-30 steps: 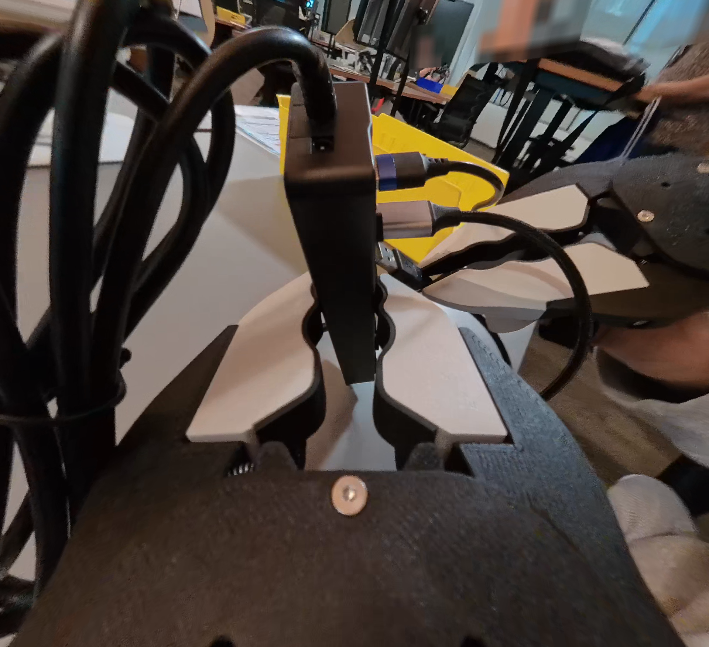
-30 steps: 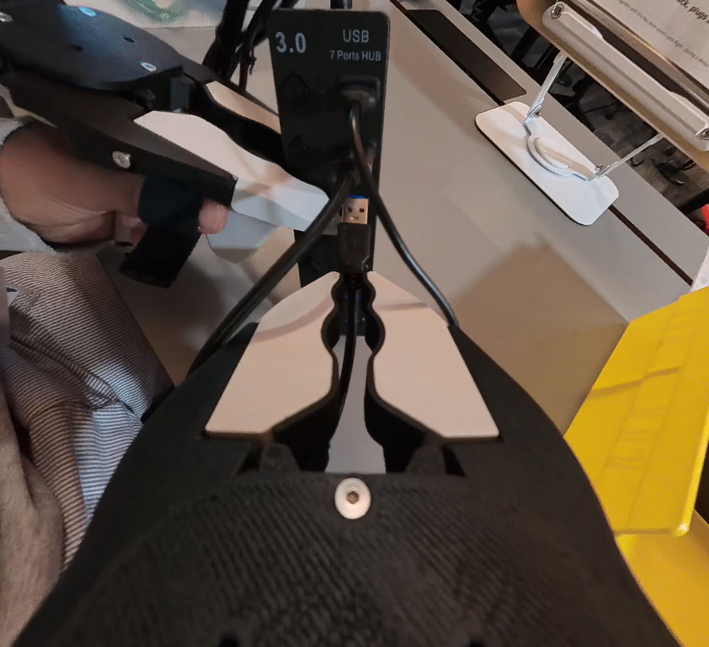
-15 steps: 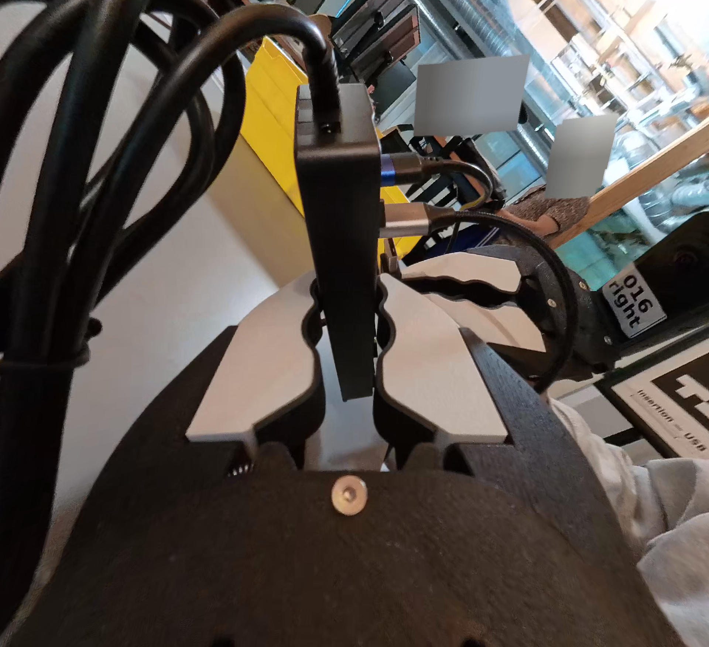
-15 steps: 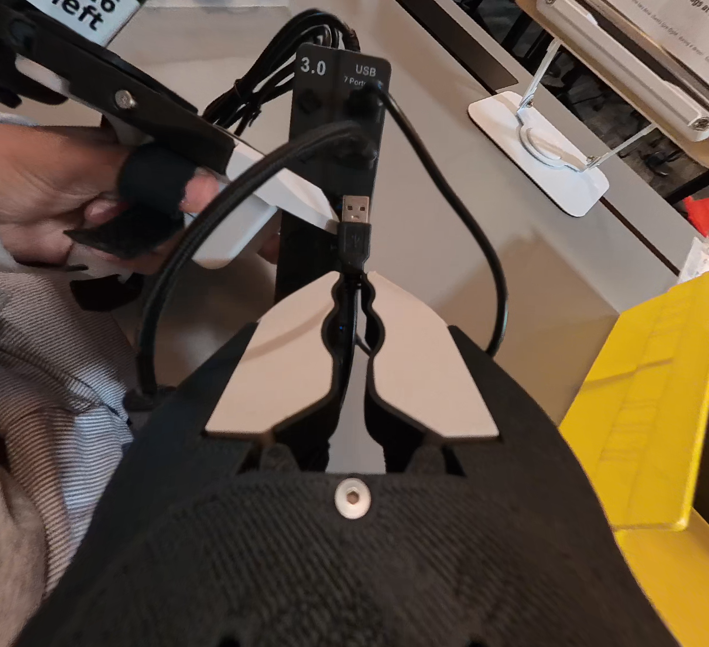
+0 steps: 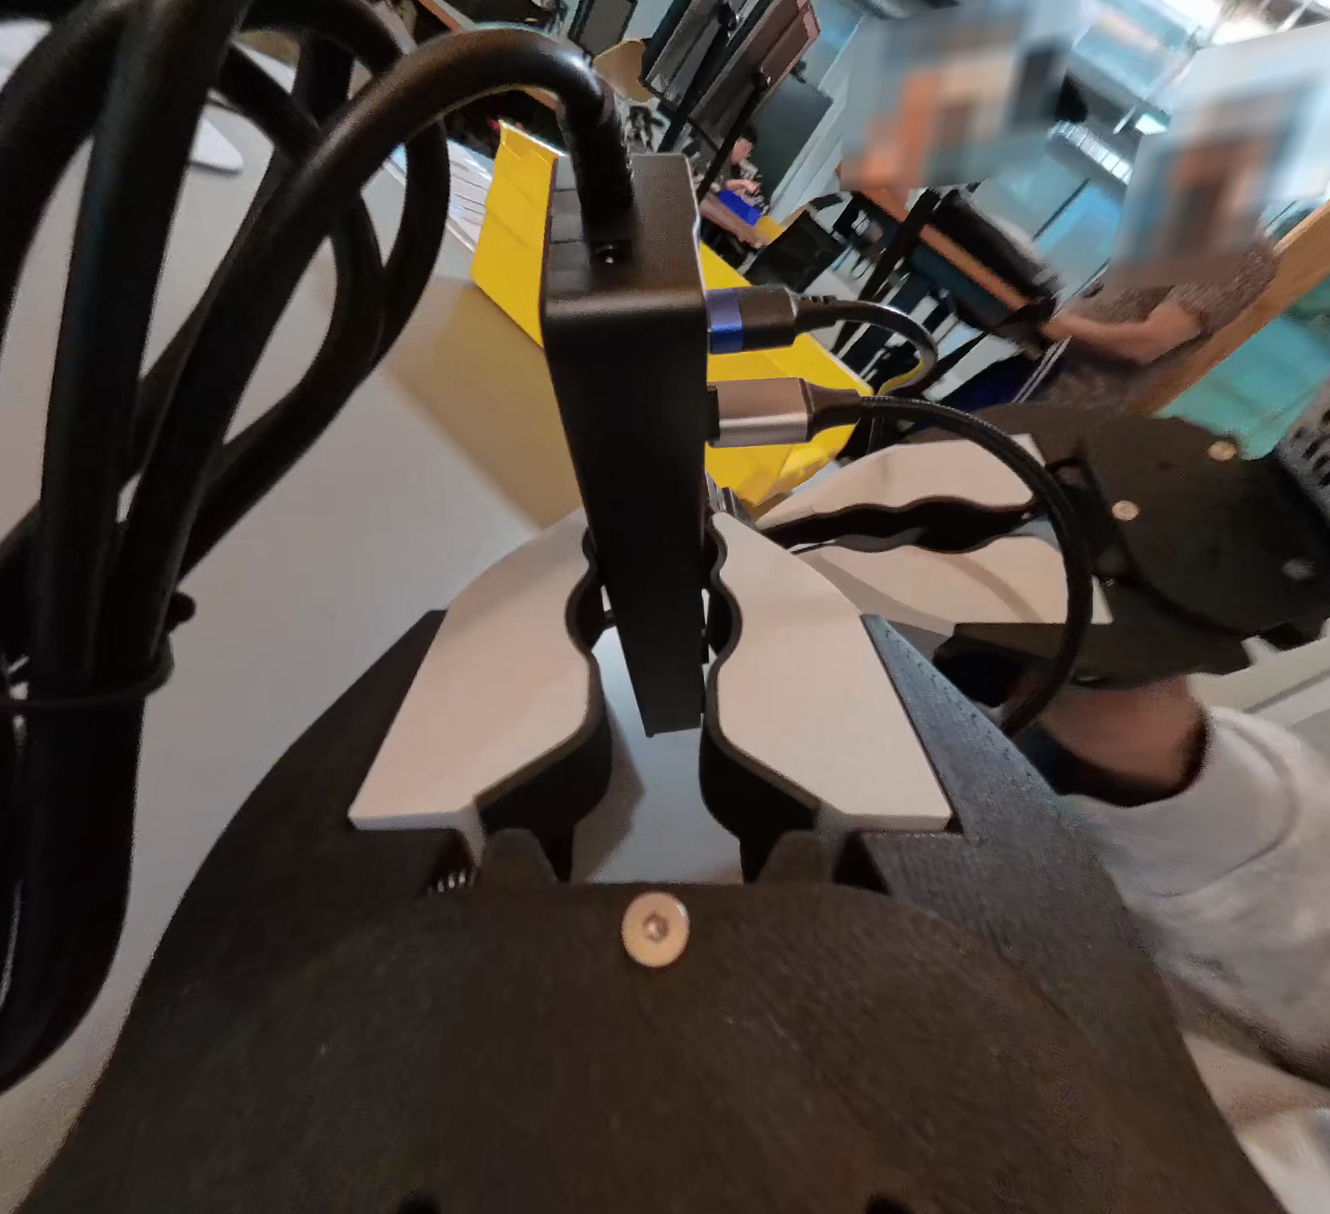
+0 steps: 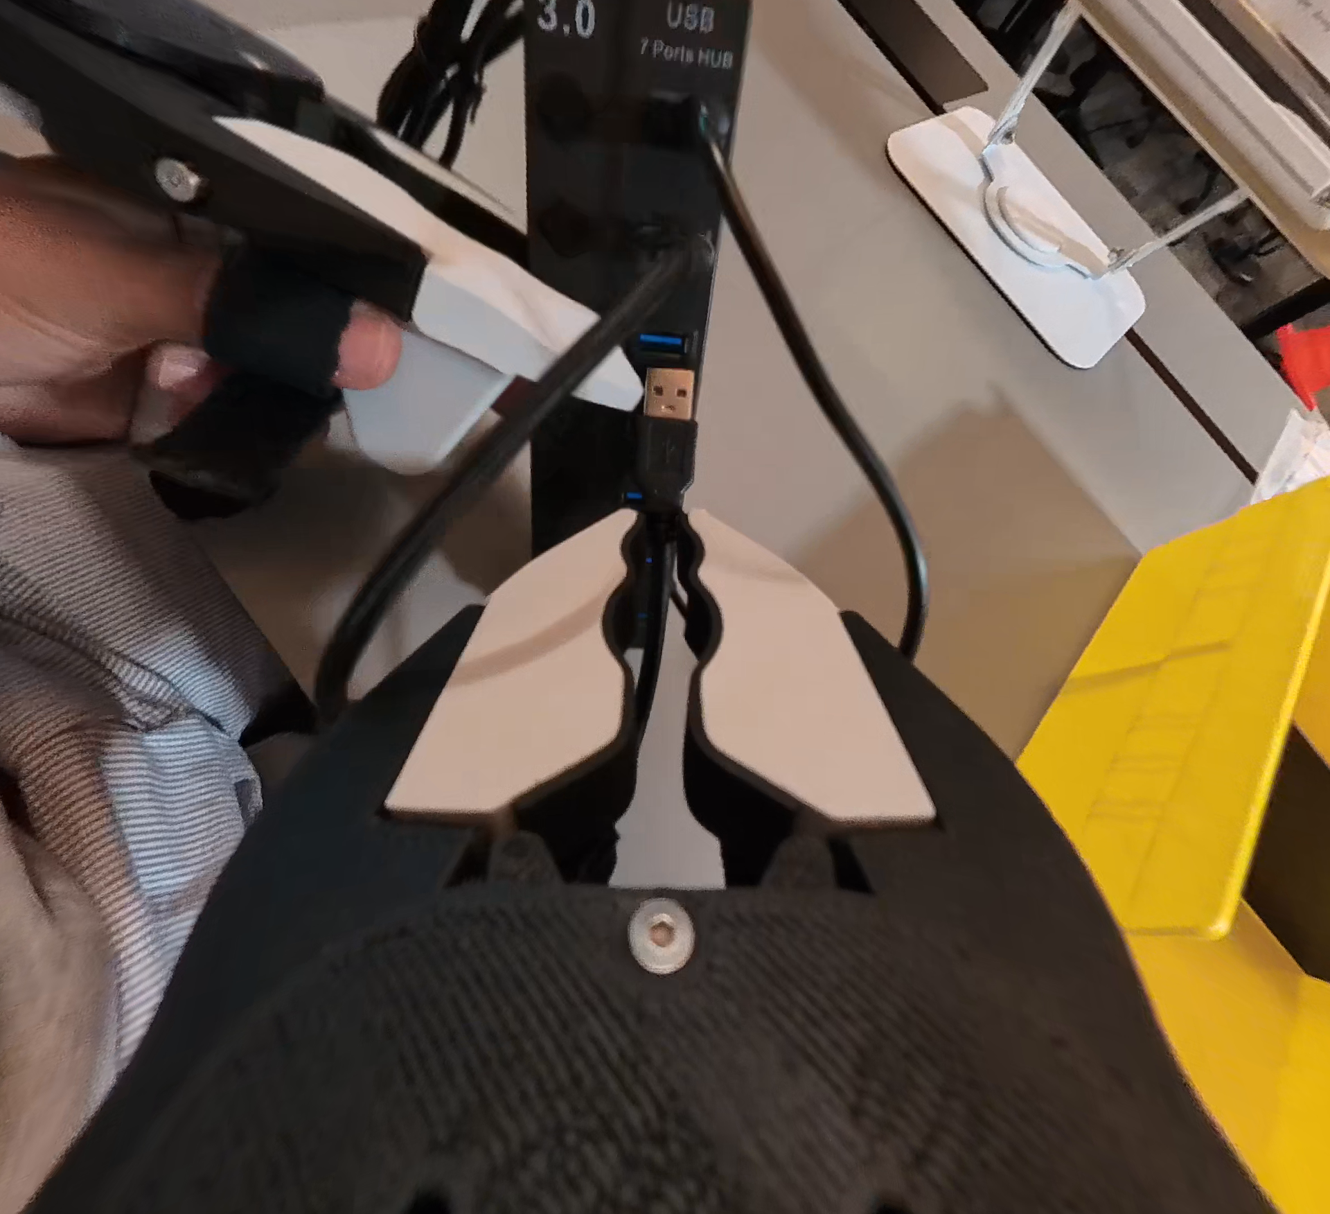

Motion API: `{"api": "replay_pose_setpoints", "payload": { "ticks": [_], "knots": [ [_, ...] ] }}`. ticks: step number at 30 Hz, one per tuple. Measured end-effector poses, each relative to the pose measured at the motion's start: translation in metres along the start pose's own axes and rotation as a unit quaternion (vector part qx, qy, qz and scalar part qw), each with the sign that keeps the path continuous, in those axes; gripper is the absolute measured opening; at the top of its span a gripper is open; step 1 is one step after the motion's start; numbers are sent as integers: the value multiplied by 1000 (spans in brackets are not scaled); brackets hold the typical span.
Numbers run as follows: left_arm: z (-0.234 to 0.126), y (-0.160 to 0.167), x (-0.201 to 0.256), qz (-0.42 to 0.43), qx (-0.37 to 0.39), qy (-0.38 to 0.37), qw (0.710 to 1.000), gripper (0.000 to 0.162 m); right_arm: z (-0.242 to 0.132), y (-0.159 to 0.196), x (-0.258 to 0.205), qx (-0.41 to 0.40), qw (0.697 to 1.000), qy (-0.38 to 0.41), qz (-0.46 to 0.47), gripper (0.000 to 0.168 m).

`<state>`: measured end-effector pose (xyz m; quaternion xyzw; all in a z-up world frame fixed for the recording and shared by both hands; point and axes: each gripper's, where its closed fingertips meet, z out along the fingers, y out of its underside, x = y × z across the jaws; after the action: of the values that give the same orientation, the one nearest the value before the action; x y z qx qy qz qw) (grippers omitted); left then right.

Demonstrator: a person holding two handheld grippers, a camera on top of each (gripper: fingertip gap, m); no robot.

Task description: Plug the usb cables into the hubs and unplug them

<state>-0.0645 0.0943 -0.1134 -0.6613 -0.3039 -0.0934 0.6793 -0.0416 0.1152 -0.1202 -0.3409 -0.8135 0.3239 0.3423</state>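
My left gripper (image 5: 651,531) is shut on a black USB hub (image 5: 630,431), held upright off the table. Two plugs sit in its right face: a blue-ringed one (image 5: 748,319) and a grey metal one (image 5: 763,420). In the right wrist view the hub (image 6: 626,186) faces me, with both cables running from its upper ports. My right gripper (image 6: 658,517) is shut on a black USB cable, its plug (image 6: 669,409) pointing at a free blue port (image 6: 666,342) just ahead, a small gap between them. The right gripper also shows in the left wrist view (image 5: 734,513), beside the hub.
A bundle of thick black cable (image 5: 144,315) hangs at the left of the hub. A yellow bin (image 6: 1180,711) stands at the right, a white stand base (image 6: 1007,229) with a document holder behind it. The grey table (image 6: 899,423) lies below. A person's hand (image 6: 86,301) holds the left gripper.
The hub has tilted and come closer in the right wrist view. The plug in my right gripper now lines up just short of the free blue port.
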Motion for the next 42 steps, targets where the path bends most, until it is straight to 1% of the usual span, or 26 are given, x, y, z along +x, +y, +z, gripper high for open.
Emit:
{"api": "replay_pose_setpoints", "payload": {
  "ticks": [1, 6, 9, 12, 15, 20, 22, 24, 31, 33, 38, 40, 42],
  "knots": [
    [0, 0, 1, 31, -3, -11, 999, 24, -1, 1, 0, -10, 1000, 2, -4, 8],
    [-1, -2, 7, 190, -6, -64, 980, 24, -10, 5, 0, -46, 999, 13, -20, 8],
    [-1, -3, 9, 221, -1, -78, 972, 23, -16, 4, 2, -51, 998, 25, -33, 8],
    [0, -1, 8, 203, -3, -69, 977, 23, -22, -1, 2, -44, 997, 33, -48, 8],
    [1, -1, 11, 171, -2, -42, 984, 24, -27, -9, -2, -24, 999, 19, -39, 8],
    [-1, -5, 12, 66, 20, 7, 998, 25, -30, -15, -6, 4, 1000, -10, -6, 8],
    [-3, -10, 14, 26, 35, 36, 998, 24, -28, -12, -4, 4, 1000, -11, 2, 8],
    [-5, -13, 14, 3, 43, 48, 998, 24, -25, -10, -3, 6, 1000, -7, 3, 8],
    [-1, -5, 5, -11, 23, 19, 1000, 24, -21, -8, 1, 22, 1000, -1, 7, 8],
    [-2, -6, -4, -22, 25, -2, 999, 25, -21, -8, 3, 33, 999, -9, 24, 8],
    [-18, -24, -37, -100, 64, -28, 993, 24, -28, -9, 17, 68, 994, -35, 84, 8],
    [-24, -31, -47, -107, 74, -35, 991, 24, -37, -18, 29, 85, 991, -35, 100, 8],
    [-29, -38, -52, -90, 85, -44, 991, 24, -52, -34, 45, 103, 989, -33, 105, 8]
  ]
}}
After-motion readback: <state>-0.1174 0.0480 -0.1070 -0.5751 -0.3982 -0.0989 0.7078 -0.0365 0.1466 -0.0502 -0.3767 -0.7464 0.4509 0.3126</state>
